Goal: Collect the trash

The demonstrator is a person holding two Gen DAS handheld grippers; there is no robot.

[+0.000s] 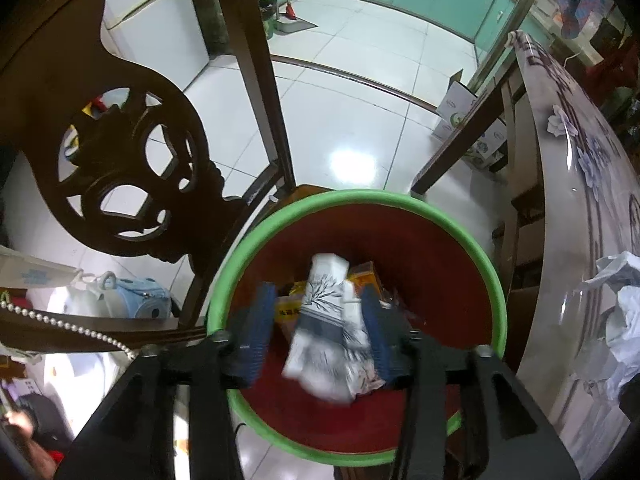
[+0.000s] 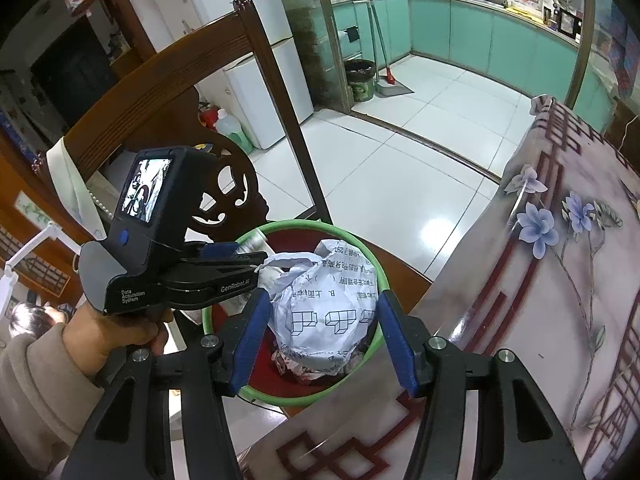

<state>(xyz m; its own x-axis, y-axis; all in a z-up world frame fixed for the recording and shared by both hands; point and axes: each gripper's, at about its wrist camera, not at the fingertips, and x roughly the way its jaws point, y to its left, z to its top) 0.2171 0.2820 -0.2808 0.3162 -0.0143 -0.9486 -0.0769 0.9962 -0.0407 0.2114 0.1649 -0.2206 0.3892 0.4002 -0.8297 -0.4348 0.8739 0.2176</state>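
A red bin with a green rim (image 1: 404, 199) stands on the floor beside the table. My left gripper (image 1: 320, 324) is open above it, and a white packet with a grey tree print (image 1: 330, 332) hangs blurred between its blue fingers, touching neither clearly, over orange and yellow wrappers in the bin. My right gripper (image 2: 320, 332) holds a crumpled ball of printed paper (image 2: 324, 312) over the bin's rim (image 2: 384, 280); its blue fingers stand wide, touching the ball's sides. The left gripper's body (image 2: 160, 264) shows at the left, over the bin.
A dark carved wooden chair (image 1: 132, 168) stands left of the bin. The table with a flowered cloth (image 2: 560, 280) is at the right, with more crumpled white paper (image 1: 620, 320) on it. White tiled floor lies beyond, with a broom and dustpan (image 2: 384, 76) near the kitchen.
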